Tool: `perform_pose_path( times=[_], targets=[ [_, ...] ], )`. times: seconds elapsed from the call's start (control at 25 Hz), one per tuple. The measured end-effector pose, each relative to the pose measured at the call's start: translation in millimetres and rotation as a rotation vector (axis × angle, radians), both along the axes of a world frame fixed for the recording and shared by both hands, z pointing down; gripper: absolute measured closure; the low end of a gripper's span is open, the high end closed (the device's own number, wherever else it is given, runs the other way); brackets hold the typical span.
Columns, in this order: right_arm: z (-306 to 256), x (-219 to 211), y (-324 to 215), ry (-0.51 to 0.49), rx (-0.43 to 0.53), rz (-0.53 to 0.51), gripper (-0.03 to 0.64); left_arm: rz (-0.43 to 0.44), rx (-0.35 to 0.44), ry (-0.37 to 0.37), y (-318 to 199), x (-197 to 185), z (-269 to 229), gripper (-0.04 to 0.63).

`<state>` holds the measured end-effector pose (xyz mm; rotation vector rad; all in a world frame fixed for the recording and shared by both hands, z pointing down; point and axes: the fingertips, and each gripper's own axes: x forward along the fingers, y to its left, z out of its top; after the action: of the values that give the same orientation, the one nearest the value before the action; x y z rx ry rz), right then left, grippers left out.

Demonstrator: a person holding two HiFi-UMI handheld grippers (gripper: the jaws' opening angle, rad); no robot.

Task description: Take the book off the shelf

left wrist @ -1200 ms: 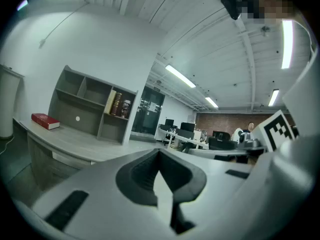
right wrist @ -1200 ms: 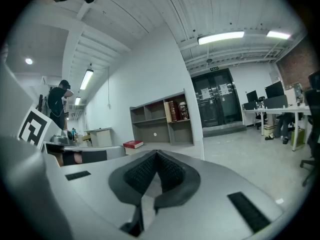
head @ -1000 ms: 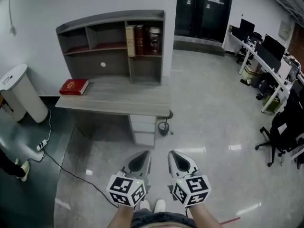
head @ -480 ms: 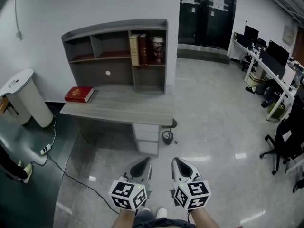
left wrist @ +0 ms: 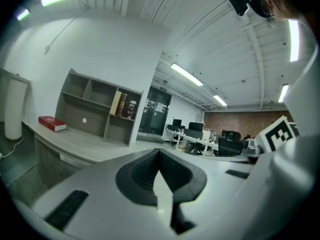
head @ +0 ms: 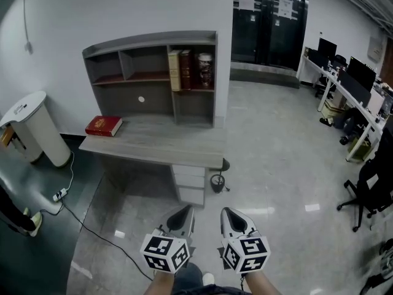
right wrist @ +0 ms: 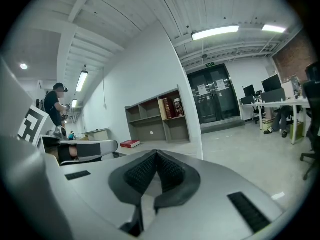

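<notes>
Your left gripper [head: 182, 214] is closed with nothing in it, and your right gripper [head: 229, 215] beside it is closed and empty too. Both sit low at 6 o'clock in the head view, well apart from the desk [head: 161, 147]. Up at 12 o'clock, two books [head: 180, 70] stand upright in the shelf's [head: 150, 41] top right compartment, just beside a jar [head: 205, 70]. A red book [head: 104, 126] lies flat on the desk at 10 o'clock.

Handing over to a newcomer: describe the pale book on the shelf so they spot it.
A grey desk with a shelf unit on top stands against the white wall. In its upper right compartment the pale book stands leftmost, beside a dark red book and a jar; it has the only cream spine.
</notes>
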<state>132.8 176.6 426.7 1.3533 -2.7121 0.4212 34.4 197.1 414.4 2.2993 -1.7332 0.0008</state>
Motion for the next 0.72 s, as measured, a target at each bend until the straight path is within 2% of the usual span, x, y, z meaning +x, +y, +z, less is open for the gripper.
perform_pose_path(
  times=[0.28,0.72],
  targets=[
    [5,-1,-6,0.014,-0.007,-0.016,0.609,-0.006,-0.007,-0.031,-12,7,1,0.583],
    [10,-1,-38,0.034,-0.006,0.015,0.609,-0.014,-0.018,0.009,-44,-6,9,0.583]
  ],
)
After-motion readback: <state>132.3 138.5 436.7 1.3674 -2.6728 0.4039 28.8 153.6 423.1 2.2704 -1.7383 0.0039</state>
